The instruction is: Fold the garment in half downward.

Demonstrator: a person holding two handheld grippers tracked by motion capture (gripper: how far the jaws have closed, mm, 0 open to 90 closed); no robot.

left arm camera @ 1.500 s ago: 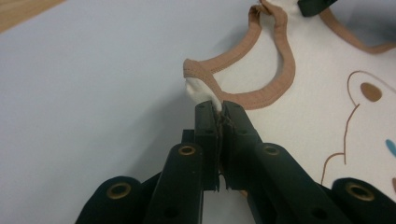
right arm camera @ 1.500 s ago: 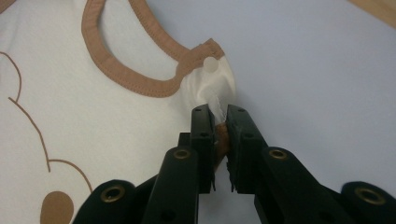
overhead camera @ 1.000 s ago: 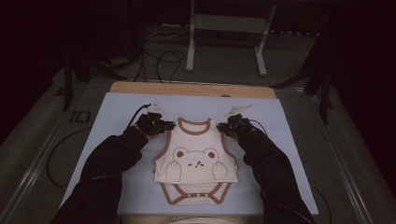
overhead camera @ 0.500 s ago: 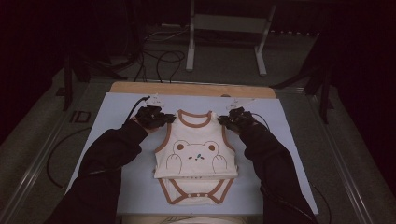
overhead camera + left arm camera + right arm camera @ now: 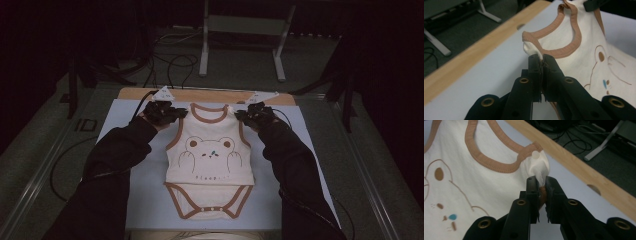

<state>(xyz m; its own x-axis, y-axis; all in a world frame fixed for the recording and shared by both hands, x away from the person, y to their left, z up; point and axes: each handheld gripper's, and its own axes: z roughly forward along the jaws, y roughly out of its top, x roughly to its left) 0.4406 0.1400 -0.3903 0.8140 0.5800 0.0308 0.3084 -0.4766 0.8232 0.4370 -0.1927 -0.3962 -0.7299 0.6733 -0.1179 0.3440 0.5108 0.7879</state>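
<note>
Cream cotton, trimmed in brown: one baby bodysuit [image 5: 210,165] lies face-up on the white mat [image 5: 120,120], its two shoulder straps raised. Two grippers work it. Left gripper [image 5: 541,58] pinches the strap at its side; right gripper [image 5: 541,181] pinches the other. One bear print [image 5: 210,152] faces up.

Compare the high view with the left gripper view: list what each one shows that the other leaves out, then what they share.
High view alone: the whole cream baby bodysuit with brown trim, including its snap crotch and full bear print; both dark sleeves; the right gripper at the other shoulder strap.

Left gripper view alone: the left gripper close up, its jaws shut on a pinch of the bodysuit's shoulder strap; a notch in the wooden table edge.

Shared: the bodysuit's neckline, the pale blue mat, the grey metal stand on the floor.
</note>
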